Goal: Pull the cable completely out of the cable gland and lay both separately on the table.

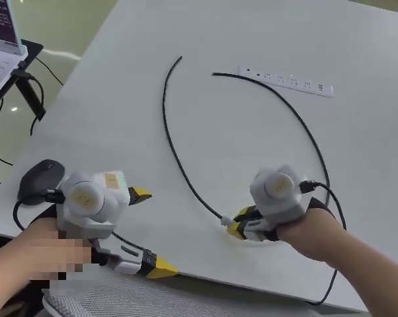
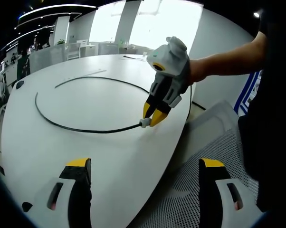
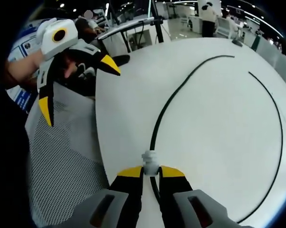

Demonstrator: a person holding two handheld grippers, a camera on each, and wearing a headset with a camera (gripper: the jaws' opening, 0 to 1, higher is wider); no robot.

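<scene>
The right gripper (image 3: 152, 172) has its yellow-tipped jaws drawn narrow around the white cable gland (image 3: 150, 163), which sticks out just past the tips. In the head view this gripper (image 1: 237, 221) sits low on the near right part of the table (image 1: 252, 132), aimed left, with the gland (image 1: 225, 221) at its tips and touching or just above the surface. The black cable (image 1: 169, 139) enters the gland's far face, so the two are not yet apart. Its long axis runs away from the person, bowing left in a shallow arc and ending free at the far side of the table. A dark line between the jaws behind the gland may be the cable's short end, though the right gripper view is too tight to be sure.

The left gripper (image 2: 145, 164) hangs at the table's near left edge with jaws spread wide and nothing between them, pointing across at the right gripper (image 2: 152, 116) and gland (image 2: 144, 123).

The table is white and smooth. On it lie a second black cable (image 1: 298, 122) curving along the right, a white power strip (image 1: 286, 80) at the far side and a dark mouse (image 1: 41, 177) on the left. A laptop (image 1: 0, 39) stands on a stand beyond the left edge, and a grey mesh seat (image 2: 214, 137) lies below the near edge. Behind are office desks and bright windows (image 2: 147, 23)
</scene>
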